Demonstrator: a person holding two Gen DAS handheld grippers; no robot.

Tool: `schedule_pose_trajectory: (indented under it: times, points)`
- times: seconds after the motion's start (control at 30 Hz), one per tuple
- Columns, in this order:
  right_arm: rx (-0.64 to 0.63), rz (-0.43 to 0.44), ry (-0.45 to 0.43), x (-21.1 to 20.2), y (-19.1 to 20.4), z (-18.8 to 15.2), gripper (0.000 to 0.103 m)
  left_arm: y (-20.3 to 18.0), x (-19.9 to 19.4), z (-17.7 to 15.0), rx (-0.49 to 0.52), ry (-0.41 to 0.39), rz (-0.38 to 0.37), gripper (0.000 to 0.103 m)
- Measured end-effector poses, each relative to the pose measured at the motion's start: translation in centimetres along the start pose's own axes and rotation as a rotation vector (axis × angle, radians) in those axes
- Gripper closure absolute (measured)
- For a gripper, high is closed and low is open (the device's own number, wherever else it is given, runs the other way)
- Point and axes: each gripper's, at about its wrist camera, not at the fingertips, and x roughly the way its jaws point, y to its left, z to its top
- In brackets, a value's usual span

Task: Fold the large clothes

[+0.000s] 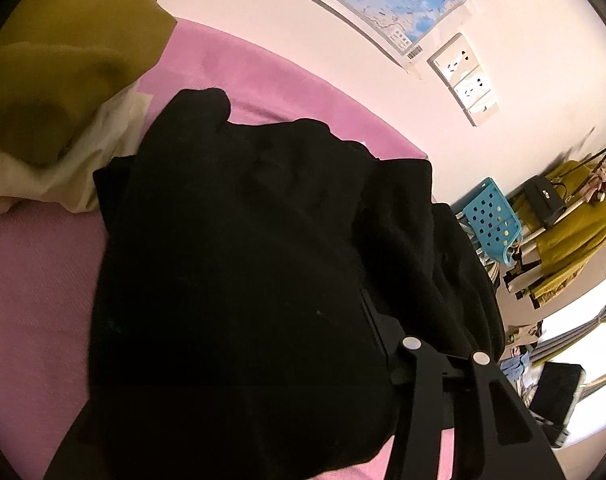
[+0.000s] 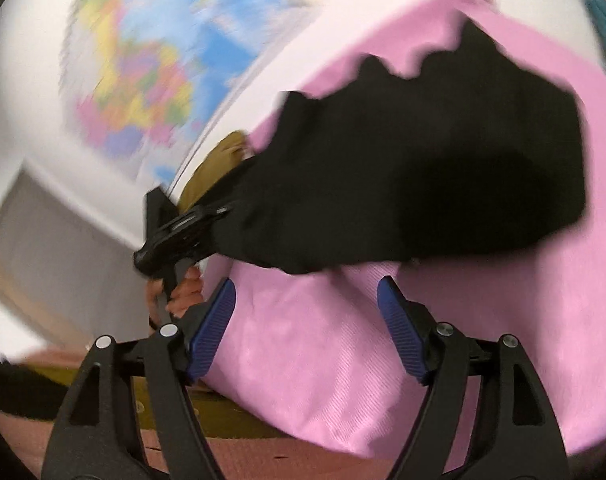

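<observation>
Black, soft garment (image 1: 243, 260) is lying crumpled over the pink ribbed sheet (image 1: 31, 280), the left gripper (image 2: 191, 224) is pinching its corner, and the right gripper (image 2: 307, 328) is hanging spread, ridged blue pads (image 2: 401, 324) empty.

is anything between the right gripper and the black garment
Nothing visible. The right gripper stands open and empty over bare pink cover, with the black garment just beyond its fingertips. The left gripper is at the garment's left end, off that path.
</observation>
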Motion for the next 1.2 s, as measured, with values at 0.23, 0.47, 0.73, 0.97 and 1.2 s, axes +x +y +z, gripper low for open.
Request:
schedule_pose_trajectory:
  times: [0.23,0.47,0.73,0.97,1.2]
  points:
    - [0.093,-0.112,-0.114,0.8,-0.9,1.4,0.028,-0.3,-0.5,0.2,0.025,0.019,-0.025,0.056]
    - [0.067,-0.327,-0.252,3.3,0.2,2.2,0.019,-0.2,-0.5,0.3,0.032,0.037,-0.06,0.056]
    - [0.122,-0.227,-0.325,5.0,-0.7,4.8,0.024,0.2,0.1,0.3,0.052,0.071,-0.061,0.053]
    - [0.148,-0.166,-0.297,5.6,-1.4,6.3,0.024,-1.1,0.5,0.1,0.132,0.045,0.049,0.039]
    - [0.135,-0.185,-0.271,6.3,-1.4,6.8,0.034,-1.9,1.1,-0.1,0.165,0.038,0.111,0.033]
